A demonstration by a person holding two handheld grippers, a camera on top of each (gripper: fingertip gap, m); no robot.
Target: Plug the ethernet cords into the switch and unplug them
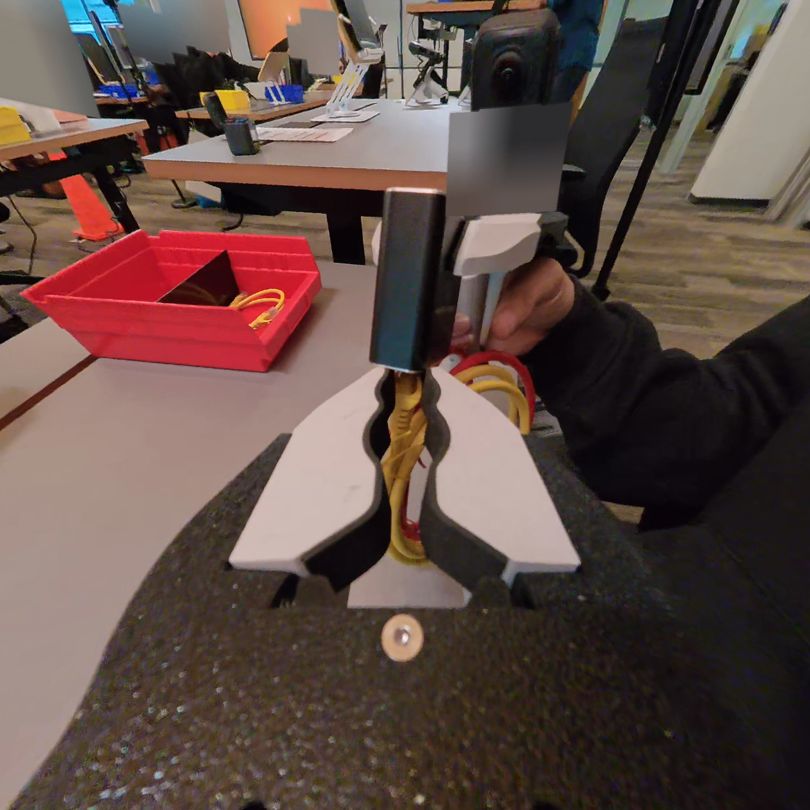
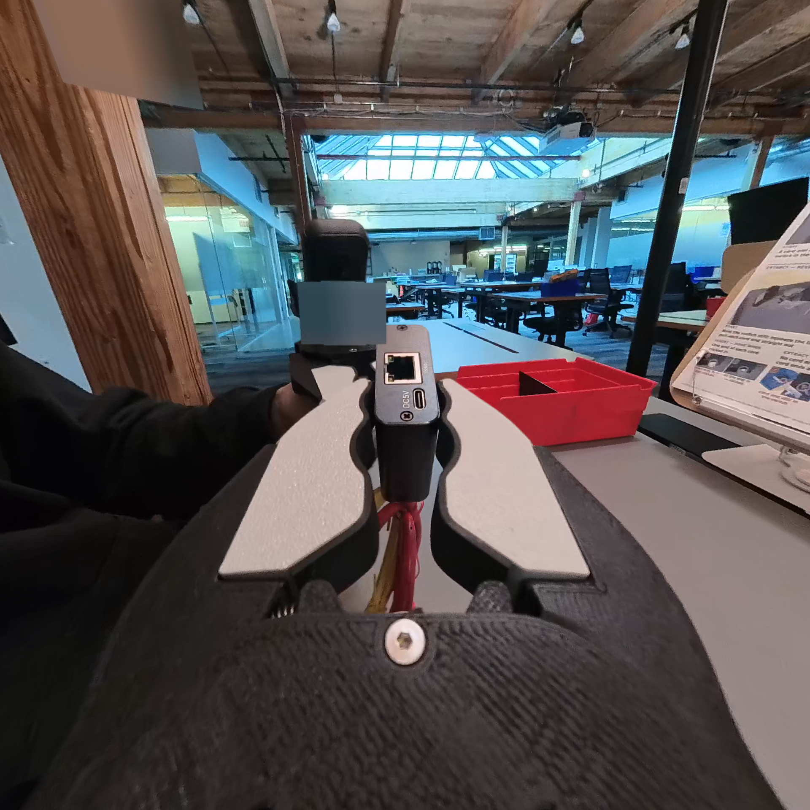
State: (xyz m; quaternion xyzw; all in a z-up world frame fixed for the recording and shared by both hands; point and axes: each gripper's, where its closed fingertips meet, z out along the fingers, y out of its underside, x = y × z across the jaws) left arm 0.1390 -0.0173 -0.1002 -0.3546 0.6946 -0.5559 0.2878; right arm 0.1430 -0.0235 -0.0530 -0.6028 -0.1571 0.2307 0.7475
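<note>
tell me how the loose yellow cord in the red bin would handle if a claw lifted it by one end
The coiled yellow ethernet cord in the red plastic bin would probably be floppy: it lies in soft loops, so the free end would likely dangle and swing. It looks thin and short, so probably light. Its clear plug tip seems the only stiff part, likely easiest to pinch.

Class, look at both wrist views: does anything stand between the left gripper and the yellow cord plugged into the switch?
Nothing visible does. The left gripper already has the yellow cord between its fingers, just below the switch, which the right gripper clamps.
</note>
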